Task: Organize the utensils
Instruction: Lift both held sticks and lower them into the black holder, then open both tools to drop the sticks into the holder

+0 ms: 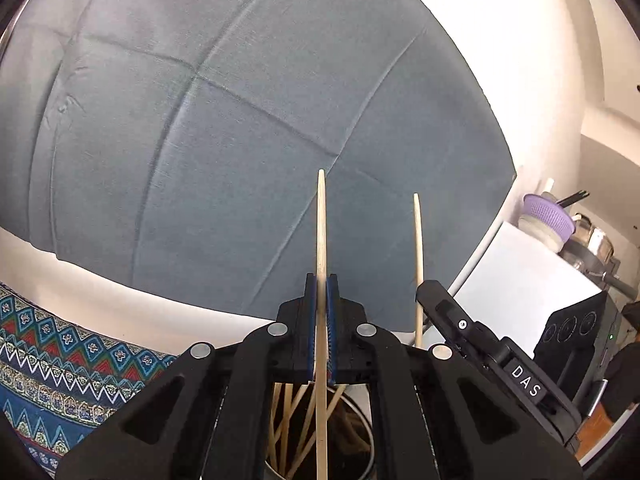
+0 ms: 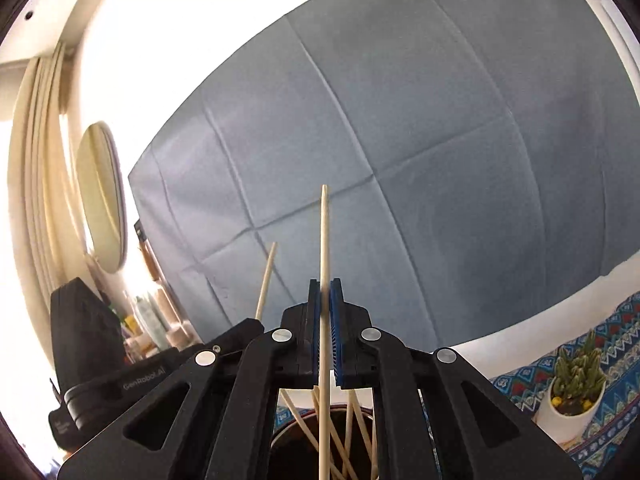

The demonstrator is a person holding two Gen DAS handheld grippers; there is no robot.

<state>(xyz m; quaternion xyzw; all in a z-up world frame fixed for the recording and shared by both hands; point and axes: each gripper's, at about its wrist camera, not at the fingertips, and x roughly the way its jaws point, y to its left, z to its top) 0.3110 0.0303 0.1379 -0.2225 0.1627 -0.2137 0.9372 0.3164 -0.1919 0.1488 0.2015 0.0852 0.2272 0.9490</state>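
The left claw (image 1: pixel 322 286) is pinched narrow on a wooden chopstick (image 1: pixel 321 240) that runs straight up between its blue pads (image 1: pixel 331 312), thin tip pointing up toward the blue cloth (image 1: pixel 240 120) hung on the wall. The right claw (image 2: pixel 325 292) is clamped the same way on a second chopstick (image 2: pixel 324 248), also upright with its tip toward the cloth. Each stick's long axis follows the line of its claw's fingers.

Below both claws, the lower ends of the held sticks reach down into a round metal holder (image 1: pixel 360 432), where more loose chopsticks (image 2: pixel 352 432) lean crossed at mixed angles.

Only the left view shows a purple basket (image 1: pixel 546 210) and steel pots (image 1: pixel 592 240) at the far right, beside a white board (image 1: pixel 520 280). Only the right view shows a small cactus in a white pot (image 2: pixel 572 396) standing on the patterned cloth (image 2: pixel 616 344) over the worktop, a round mirror (image 2: pixel 102 196) on the wall, and bottles (image 2: pixel 152 320) below it. Each view catches the other claw's body and its chopstick off to one side.
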